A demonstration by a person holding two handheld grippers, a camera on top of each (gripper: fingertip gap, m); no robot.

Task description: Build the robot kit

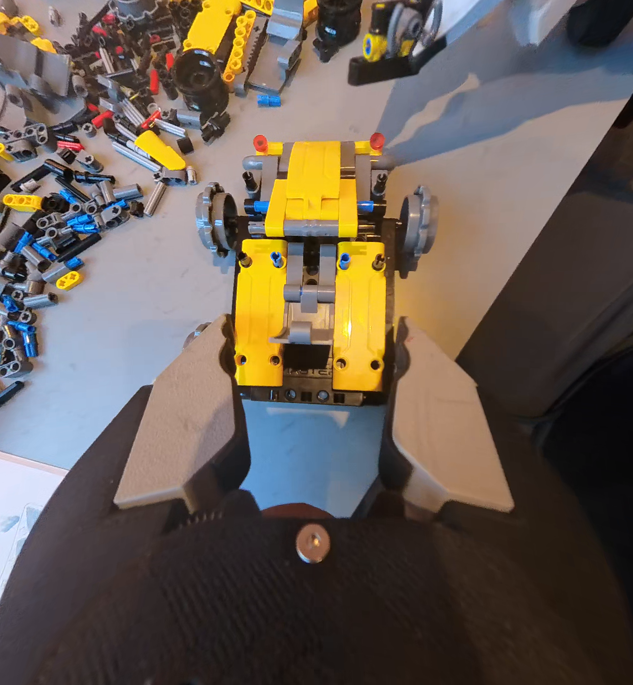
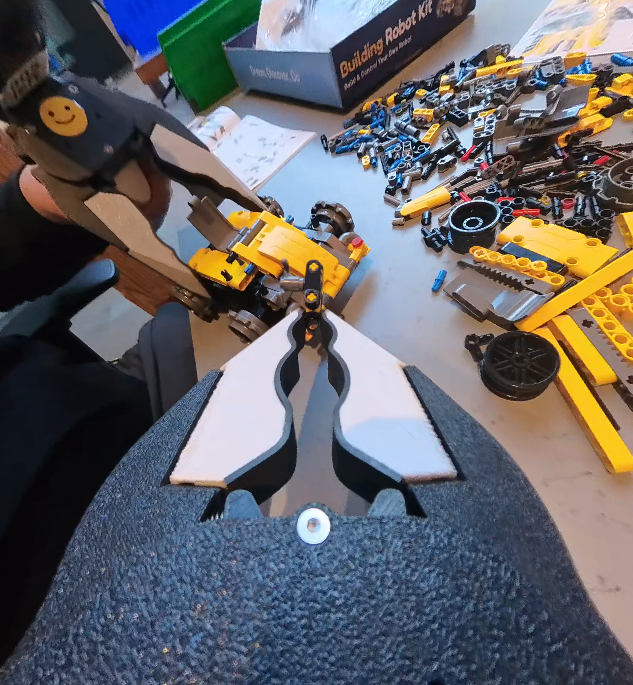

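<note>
My left gripper is shut on the rear of a yellow, grey and black brick-built vehicle, one finger on each side. The vehicle has grey wheel hubs and two red studs at its far end. In the right wrist view the same vehicle sits tilted near the table's edge, held by the left gripper. My right gripper is shut on a small black beam with yellow pins. The beam stands upright right beside the vehicle's side. I cannot tell whether they touch.
Several loose black, grey, blue and yellow parts cover the grey table. The right wrist view shows black wheels, long yellow beams, a kit box and an open booklet. A dark chair stands beyond the table's edge. Tip to tip, the grippers are about 12 cm apart.
</note>
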